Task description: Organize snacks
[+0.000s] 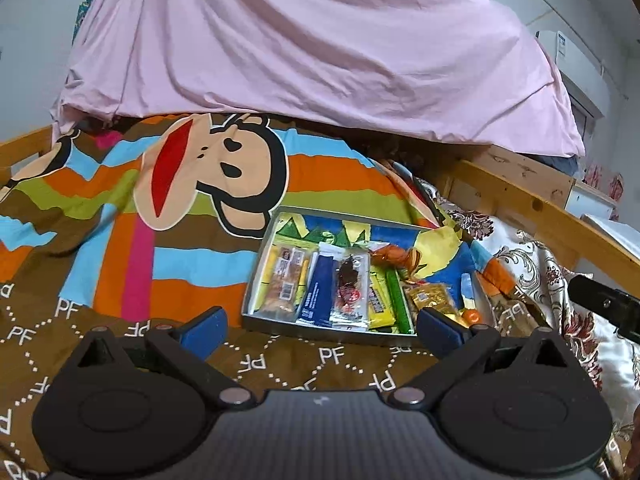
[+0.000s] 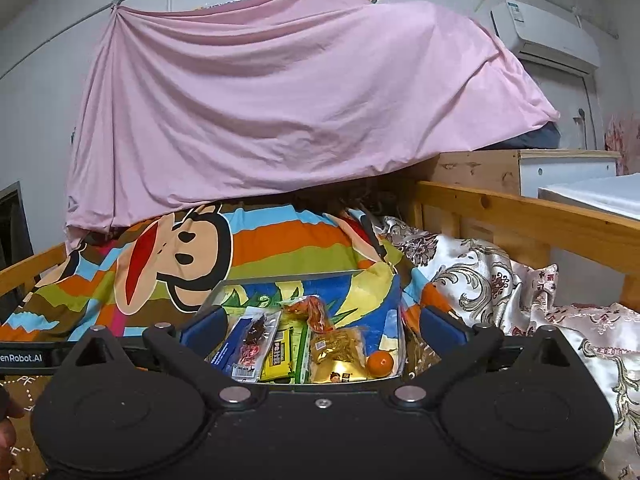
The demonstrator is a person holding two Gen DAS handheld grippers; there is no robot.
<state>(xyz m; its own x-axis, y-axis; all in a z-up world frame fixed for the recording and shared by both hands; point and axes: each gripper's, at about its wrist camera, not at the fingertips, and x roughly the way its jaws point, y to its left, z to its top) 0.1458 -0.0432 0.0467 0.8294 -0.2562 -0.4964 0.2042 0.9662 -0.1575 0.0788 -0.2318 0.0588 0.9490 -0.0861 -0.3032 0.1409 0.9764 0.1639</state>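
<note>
**Both claws wide and empty at the snack tray**

Left claw (image 1: pixel 320 326) stands wide with nothing between its 2 blue pads, just short of the near rim of the grey tray (image 1: pixel 256 280). From the left wrist view, packets lie side by side in the tray: a tan biscuit packet (image 1: pixel 285 280) at the left, then a dark blue packet (image 1: pixel 316 294), a clear packet with a red label (image 1: pixel 352 286), a yellow packet (image 1: pixel 378 300), a green stick (image 1: pixel 402 304) and a gold packet (image 1: pixel 430 296). A small orange fruit (image 1: pixel 472 316) sits at the tray's near right corner, partly hidden by the right pad. A black part of the other tool (image 1: pixel 604 304) shows at the right edge.

Right claw (image 2: pixel 320 334) is likewise wide open and holds nothing; its 2 pads frame the tray (image 2: pixel 224 286) from above the near rim, which the tool's body hides. An orange crinkled wrapper (image 2: pixel 314 312) lies behind the gold packet (image 2: pixel 338 354), with the orange fruit (image 2: pixel 380 362) just beside it.

Everything rests on a striped cartoon-monkey bedspread (image 2: pixel 280 240) inside a wooden bed frame (image 2: pixel 520 216). A floral satin quilt (image 2: pixel 480 276) is bunched at the right. A pink sheet (image 2: pixel 280 100) hangs behind, and an air conditioner (image 2: pixel 544 36) is mounted on the wall.
</note>
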